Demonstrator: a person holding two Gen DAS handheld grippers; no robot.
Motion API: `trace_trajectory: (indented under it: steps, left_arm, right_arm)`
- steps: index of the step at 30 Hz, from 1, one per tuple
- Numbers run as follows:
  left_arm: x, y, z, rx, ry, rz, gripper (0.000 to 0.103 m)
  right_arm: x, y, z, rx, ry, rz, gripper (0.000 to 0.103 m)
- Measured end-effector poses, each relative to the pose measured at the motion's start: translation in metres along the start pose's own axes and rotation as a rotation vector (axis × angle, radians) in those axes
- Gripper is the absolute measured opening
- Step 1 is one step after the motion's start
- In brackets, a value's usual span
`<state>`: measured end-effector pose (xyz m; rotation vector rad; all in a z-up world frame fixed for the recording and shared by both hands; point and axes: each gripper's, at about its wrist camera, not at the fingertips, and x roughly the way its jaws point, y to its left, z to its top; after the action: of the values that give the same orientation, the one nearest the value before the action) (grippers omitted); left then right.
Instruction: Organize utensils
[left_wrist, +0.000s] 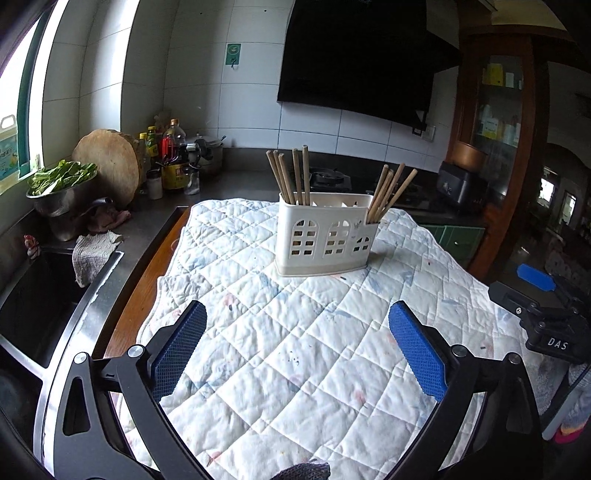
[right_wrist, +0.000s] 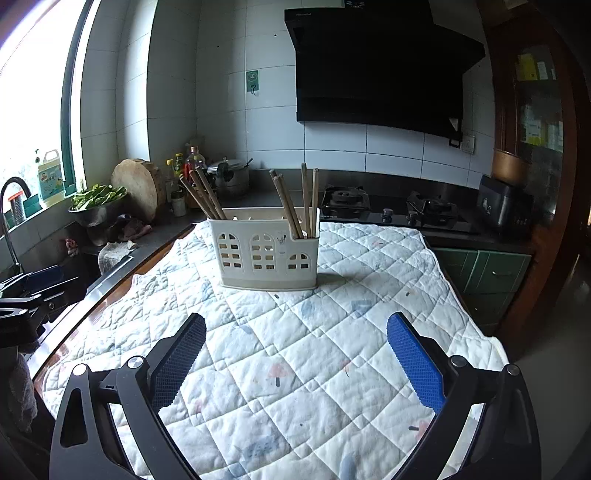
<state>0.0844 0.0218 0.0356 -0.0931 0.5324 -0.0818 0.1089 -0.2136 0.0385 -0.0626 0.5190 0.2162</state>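
Observation:
A white plastic utensil holder (left_wrist: 325, 240) with arched cut-outs stands upright on a quilted white cloth (left_wrist: 295, 350); it also shows in the right wrist view (right_wrist: 264, 254). Several wooden chopsticks (left_wrist: 291, 177) lean in its left compartment and several more (left_wrist: 391, 192) in its right one; the right wrist view shows both bunches (right_wrist: 203, 195) (right_wrist: 301, 203). My left gripper (left_wrist: 297, 349) is open and empty, well short of the holder. My right gripper (right_wrist: 295, 358) is open and empty, also short of it. The right gripper shows at the left wrist view's right edge (left_wrist: 539, 302).
A sink (left_wrist: 33, 306) lies left of the cloth. Behind it stand a bowl of greens (left_wrist: 62, 184), a round chopping board (left_wrist: 107, 166), bottles (left_wrist: 173, 155) and a pot (right_wrist: 229, 177). A gas hob (right_wrist: 391, 206) and range hood (right_wrist: 376, 66) are behind the holder.

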Motion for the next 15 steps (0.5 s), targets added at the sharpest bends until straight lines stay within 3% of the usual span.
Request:
trace_trajectory:
  steps: [15]
  left_arm:
    - [-0.007, -0.002, -0.036, -0.002, 0.041, 0.007, 0.098]
  right_arm:
    - [-0.012, 0.001, -0.036, 0.018, 0.054, -0.001, 0.095]
